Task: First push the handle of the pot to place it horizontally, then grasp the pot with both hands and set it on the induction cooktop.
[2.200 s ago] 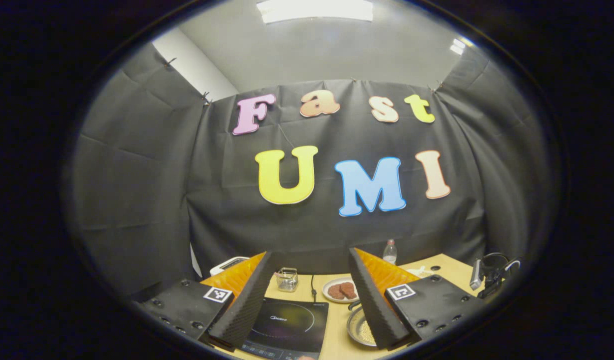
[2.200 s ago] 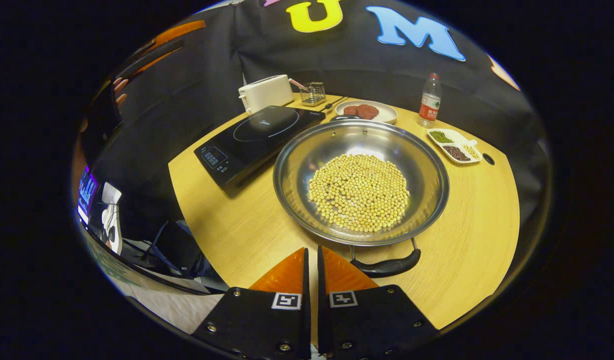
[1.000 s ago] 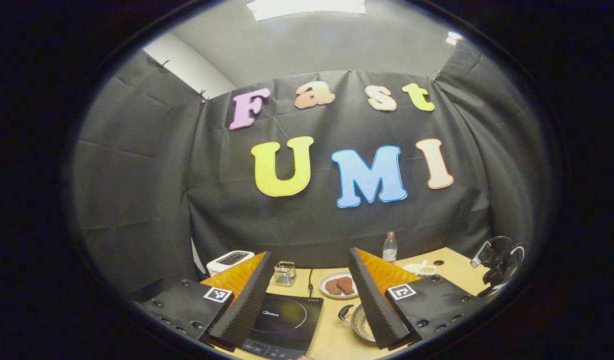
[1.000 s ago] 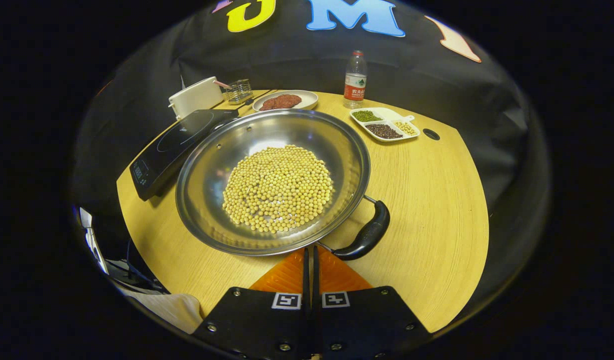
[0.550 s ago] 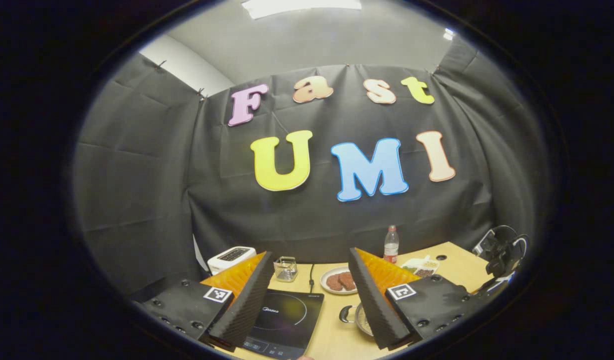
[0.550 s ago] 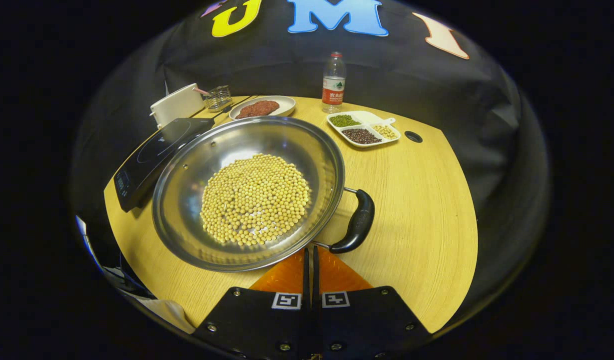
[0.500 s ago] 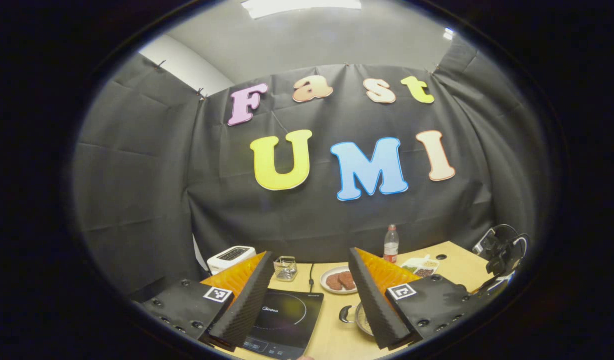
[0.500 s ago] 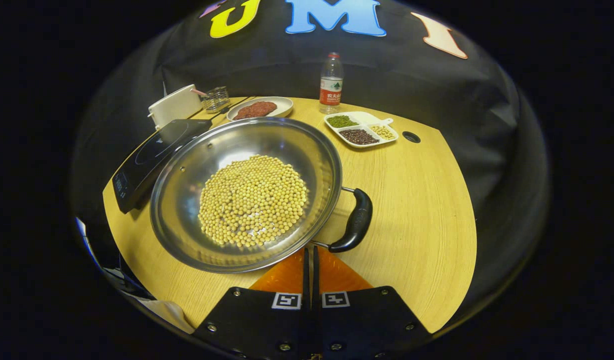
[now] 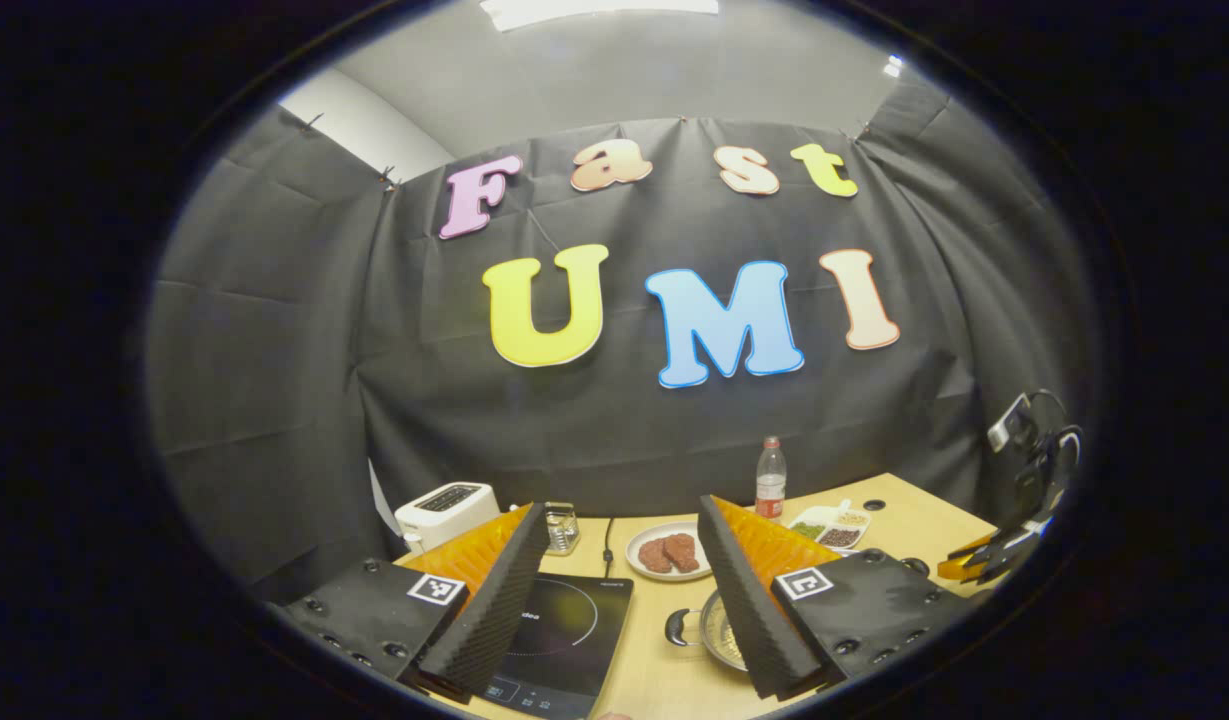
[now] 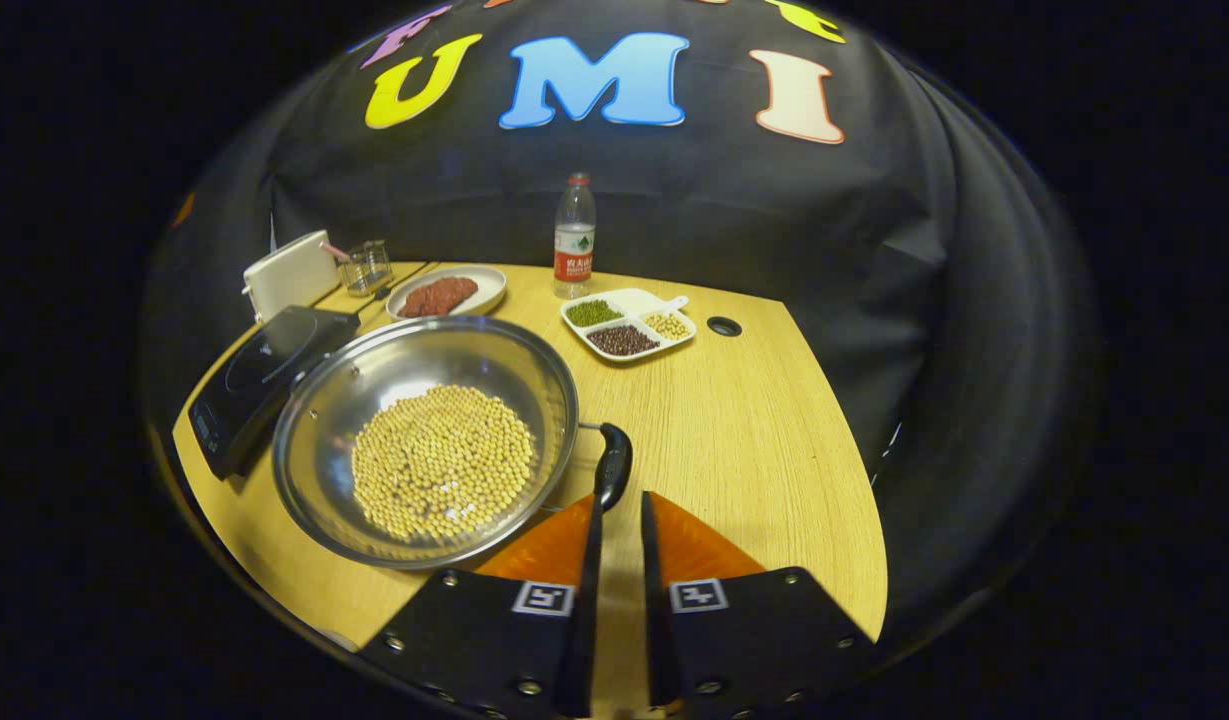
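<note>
The pot, full of beans, sits on the table just right of the induction cooktop, its near handle pointing sideways, so the turning step looks done. The right gripper hovers by that handle, fingers slightly parted, holding nothing. The left gripper is spread wide, empty, above the pot's far handle. Next: both must clamp a handle.

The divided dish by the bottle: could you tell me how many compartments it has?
3. In the divided dish, green beans fill the left compartment, dark beans the near one, pale beans the right one by its tab.
</note>
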Demonstrator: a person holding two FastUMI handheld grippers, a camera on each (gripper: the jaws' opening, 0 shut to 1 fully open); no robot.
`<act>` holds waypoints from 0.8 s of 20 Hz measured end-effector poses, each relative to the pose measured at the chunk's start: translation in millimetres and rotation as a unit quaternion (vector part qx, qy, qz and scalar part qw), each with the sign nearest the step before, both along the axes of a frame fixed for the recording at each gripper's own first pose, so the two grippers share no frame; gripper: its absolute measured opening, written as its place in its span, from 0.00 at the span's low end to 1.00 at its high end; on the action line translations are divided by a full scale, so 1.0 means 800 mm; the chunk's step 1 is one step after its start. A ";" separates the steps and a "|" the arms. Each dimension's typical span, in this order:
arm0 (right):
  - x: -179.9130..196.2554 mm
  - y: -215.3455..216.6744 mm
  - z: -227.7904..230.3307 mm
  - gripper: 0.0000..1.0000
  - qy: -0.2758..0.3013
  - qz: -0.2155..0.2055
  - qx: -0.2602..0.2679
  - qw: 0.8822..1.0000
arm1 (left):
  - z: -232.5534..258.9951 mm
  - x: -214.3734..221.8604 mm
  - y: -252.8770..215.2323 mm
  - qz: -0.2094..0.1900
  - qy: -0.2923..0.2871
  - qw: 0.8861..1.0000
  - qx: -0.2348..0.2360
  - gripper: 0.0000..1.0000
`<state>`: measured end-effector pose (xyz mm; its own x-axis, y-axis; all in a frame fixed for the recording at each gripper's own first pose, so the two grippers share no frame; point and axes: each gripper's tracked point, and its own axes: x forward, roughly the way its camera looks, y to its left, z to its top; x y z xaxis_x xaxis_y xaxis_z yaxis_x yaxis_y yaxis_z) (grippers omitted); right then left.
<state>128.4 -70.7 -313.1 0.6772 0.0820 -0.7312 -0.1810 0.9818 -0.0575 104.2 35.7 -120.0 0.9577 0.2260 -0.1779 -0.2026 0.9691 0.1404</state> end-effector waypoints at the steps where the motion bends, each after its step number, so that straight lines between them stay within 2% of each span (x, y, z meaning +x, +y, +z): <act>1: 0.003 0.005 0.009 0.49 -0.011 -0.009 0.016 1.000 | -0.006 0.004 -0.001 -0.005 0.002 1.000 -0.003 0.97; 2: 0.008 0.008 0.017 0.58 -0.021 -0.020 0.024 0.999 | -0.010 0.009 -0.002 -0.012 0.001 1.000 -0.008 0.97; 3: 0.013 0.004 0.022 0.82 -0.033 -0.033 0.022 0.999 | -0.018 0.013 -0.004 -0.020 0.005 1.000 -0.015 0.93; 4: 0.018 0.001 0.025 0.91 -0.044 -0.042 0.013 0.998 | -0.027 0.018 -0.006 -0.027 0.012 0.999 -0.020 1.00; 5: 0.018 0.000 0.029 0.99 -0.052 -0.046 0.007 0.998 | -0.040 0.022 -0.006 -0.035 0.021 0.999 -0.026 1.00; 6: 0.017 0.003 0.034 0.99 -0.057 -0.046 0.005 0.997 | -0.050 0.028 -0.007 -0.042 0.030 0.998 -0.031 0.97; 7: 0.016 0.006 0.035 0.99 -0.059 -0.046 0.007 0.997 | -0.061 0.034 -0.008 -0.048 0.038 0.997 -0.036 1.00; 8: 0.016 0.009 0.037 0.99 -0.060 -0.045 0.011 0.997 | -0.072 0.040 -0.009 -0.055 0.046 0.996 -0.042 0.97; 14: 0.024 0.016 0.034 0.99 -0.059 -0.059 0.027 0.996 | -0.144 0.063 -0.016 -0.074 0.105 0.988 -0.087 0.98; 16: 0.026 0.018 0.029 0.99 -0.056 -0.060 0.027 0.996 | -0.168 0.071 -0.019 -0.080 0.123 0.985 -0.090 0.94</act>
<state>149.0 -56.3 -289.7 0.7620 0.0331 -0.6468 -0.0573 0.9982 -0.0164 160.8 20.2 -254.2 0.9017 0.0195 -0.4318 -0.0270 0.9996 -0.0113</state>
